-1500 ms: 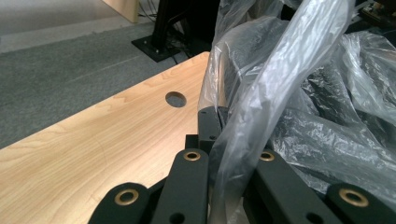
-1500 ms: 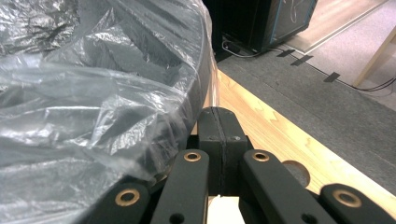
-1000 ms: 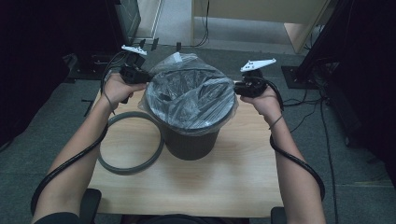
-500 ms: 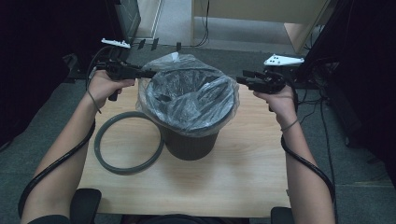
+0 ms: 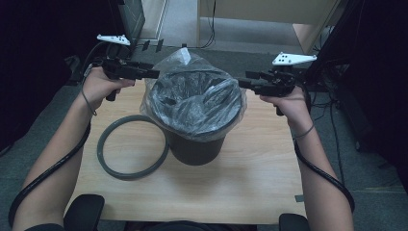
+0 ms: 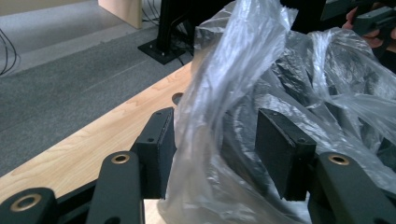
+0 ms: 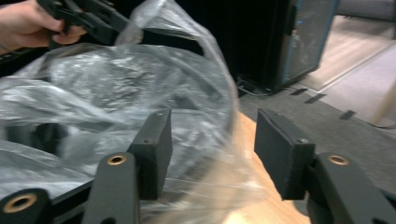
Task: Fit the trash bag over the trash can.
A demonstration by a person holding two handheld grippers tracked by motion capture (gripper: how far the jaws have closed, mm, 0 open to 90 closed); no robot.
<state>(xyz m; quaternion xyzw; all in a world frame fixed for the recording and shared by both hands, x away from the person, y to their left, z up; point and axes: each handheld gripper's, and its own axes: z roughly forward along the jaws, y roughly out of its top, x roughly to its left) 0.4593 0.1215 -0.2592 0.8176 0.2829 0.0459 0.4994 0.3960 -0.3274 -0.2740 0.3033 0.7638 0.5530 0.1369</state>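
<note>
A black bin (image 5: 195,147) stands in the middle of the wooden table (image 5: 260,163), lined with a clear plastic bag (image 5: 192,96) whose edge drapes loosely over the rim. My left gripper (image 5: 153,73) hovers at the bag's left side and my right gripper (image 5: 242,83) at its right side. Both have just been opening. In the left gripper view the jaws (image 6: 215,126) stand wide with slack bag film (image 6: 219,70) hanging between them, unpinched. The right gripper view has my right gripper (image 7: 212,126) just as wide, with loose film (image 7: 116,84) between its pads.
A grey ring (image 5: 131,173) lies flat on the table left of the bin. Behind the table are a computer tower (image 5: 131,17), floor cables and a wooden desk (image 5: 269,12). Chair armrests (image 5: 84,211) sit at the near edge.
Both hands have risen and drawn outward from the bin's rim. Both sets of jaws went from shut on the bag's edge to open, and the film now hangs slack.
</note>
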